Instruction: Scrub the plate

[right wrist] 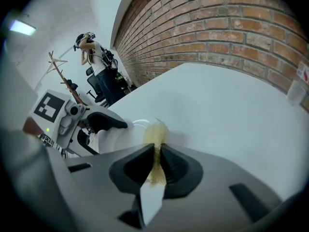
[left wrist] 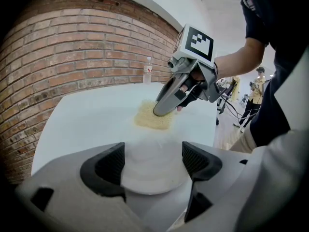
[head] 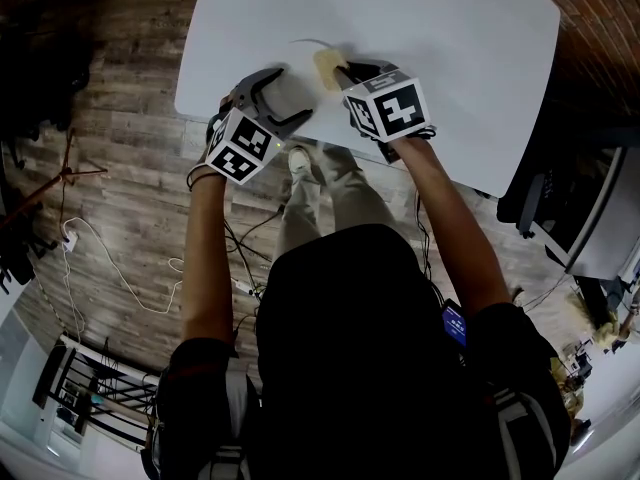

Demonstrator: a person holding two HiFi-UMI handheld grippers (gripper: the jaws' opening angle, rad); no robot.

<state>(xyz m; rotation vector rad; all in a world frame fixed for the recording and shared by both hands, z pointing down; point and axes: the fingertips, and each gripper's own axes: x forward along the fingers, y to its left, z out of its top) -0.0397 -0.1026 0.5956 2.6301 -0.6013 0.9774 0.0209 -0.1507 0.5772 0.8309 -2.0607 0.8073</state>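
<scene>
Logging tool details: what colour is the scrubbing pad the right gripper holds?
Pale yellow-tan, this thin rough scrubbing pad; clearest in left gripper view.

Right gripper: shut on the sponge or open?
Shut on the sponge: the right gripper has both jaws pressed against the thin yellow pad.

The plate (left wrist: pixel 152 174) between the left gripper's (left wrist: pixel 153 161) jaws is plain glossy white, nearly the same white as the table (left wrist: pixel 91 120) ahead of them. Both grippers have pale grey bodies and black ribbed pads (left wrist: pixel 107 166). The sponge (right wrist: pixel 155 135) pinched in the right gripper's (right wrist: pixel 155 166) jaws is pale straw yellow with a grainy texture. Each marker cube (head: pixel 390 108) carries black squares on white. Beyond the left jaws, the brick wall (left wrist: pixel 72 47) is red-brown with light mortar lines, and the clear bottle (left wrist: pixel 147 71) wears a red label.
</scene>
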